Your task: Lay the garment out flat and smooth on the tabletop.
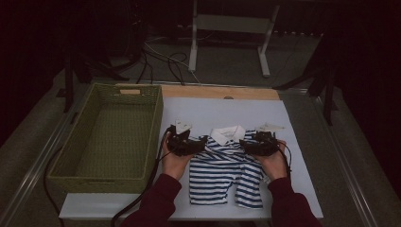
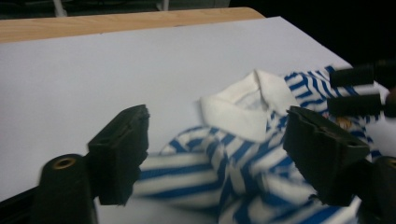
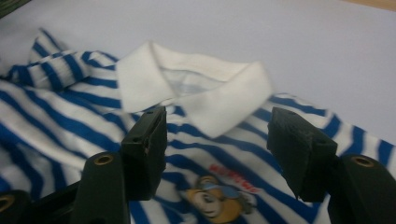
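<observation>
Striped shirt point(image 1: 222, 168): small polo type, blue and white horizontal stripes, white fold-down collar point(image 1: 227, 134). Lies front up, centre to lower centre of the high view, on the pale surface point(image 1: 293, 142). Collar toward the top of the frame, hem toward the lower edge. Body rumpled; hem split into two uneven flaps, right flap reaching lower than the left. Sleeves bunched up near each shoulder. Printed chest motif point(image 3: 219, 200), orange-brown cartoon figure under red lettering, at lower centre of the right gripper view; lettering too blurred to read.

Left hand-held gripper point(image 1: 185, 143): held at the shirt's left shoulder, left of centre in the high view. Jaws apart in the left gripper view, striped sleeve cloth point(image 2: 196, 172) between and below them, pads not pressing on it. Collar visible past the jaws at centre right of that view.

Right hand-held gripper point(image 1: 260, 142): held at the shirt's right shoulder, right of centre in the high view. Jaws apart in the right gripper view, hovering over the collar and chest, nothing clamped.

Person: dark red sleeves point(image 1: 156, 198) entering from the lower edge, one hand on each gripper.

Woven basket point(image 1: 142, 101): green, rectangular, upper left to left centre of the high view, just beside the surface's left edge.

Wooden strip point(image 1: 220, 92): along the far edge of the surface.
</observation>
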`<state>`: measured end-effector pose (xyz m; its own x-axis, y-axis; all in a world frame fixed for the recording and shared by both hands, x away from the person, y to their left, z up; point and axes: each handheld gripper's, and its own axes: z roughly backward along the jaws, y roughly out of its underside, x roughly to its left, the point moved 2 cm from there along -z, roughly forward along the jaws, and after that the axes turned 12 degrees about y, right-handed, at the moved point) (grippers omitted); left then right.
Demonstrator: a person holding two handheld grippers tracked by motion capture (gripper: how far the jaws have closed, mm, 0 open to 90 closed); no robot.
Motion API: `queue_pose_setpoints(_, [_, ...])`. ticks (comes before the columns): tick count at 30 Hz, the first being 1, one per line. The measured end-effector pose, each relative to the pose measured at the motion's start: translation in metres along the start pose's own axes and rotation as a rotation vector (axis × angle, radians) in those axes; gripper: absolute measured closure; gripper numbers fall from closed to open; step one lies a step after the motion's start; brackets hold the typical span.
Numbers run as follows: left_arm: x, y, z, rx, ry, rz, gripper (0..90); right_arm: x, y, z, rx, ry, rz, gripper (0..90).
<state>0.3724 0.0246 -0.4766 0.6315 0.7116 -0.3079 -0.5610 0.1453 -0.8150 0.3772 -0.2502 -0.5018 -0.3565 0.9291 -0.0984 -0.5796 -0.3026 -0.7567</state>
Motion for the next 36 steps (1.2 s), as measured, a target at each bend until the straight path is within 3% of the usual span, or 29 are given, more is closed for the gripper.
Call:
queue_pose_setpoints(3, [0.005, -0.001, -0.015, 0.051, 0.003, 0.024, 28.7, 0.005, 0.001, 0.0, 0.003, -0.014, 0.011, 37.7])
queue_pose_setpoints(7, [0.009, 0.003, -0.031, 0.109, -0.014, 0.021, 29.6, 0.008, 0.002, 0.001, 0.001, -0.026, 0.006, 37.8])
queue_pose_setpoints(12, [0.013, 0.01, -0.042, 0.149, -0.02, 0.024, 29.4, 0.011, 0.005, 0.002, -0.001, -0.039, 0.005, 37.8])
queue_pose_setpoints(17, [0.015, 0.013, -0.047, 0.178, 0.011, 0.042, 33.4, 0.014, 0.008, 0.005, -0.006, -0.043, 0.0, 37.6])
queue_pose_setpoints(23, [0.014, 0.017, -0.049, 0.209, 0.071, 0.059, 50.2, 0.018, 0.009, 0.008, -0.016, -0.043, 0.006, 37.5])
queue_pose_setpoints(30, [0.009, 0.02, -0.042, 0.215, 0.132, 0.034, 85.1, 0.02, 0.008, 0.014, -0.034, -0.042, 0.012, 37.4])
queue_pose_setpoints(36, [0.007, 0.025, -0.023, 0.16, 0.143, 0.032, 87.2, 0.018, 0.011, 0.018, -0.043, -0.035, 0.011, 37.6])
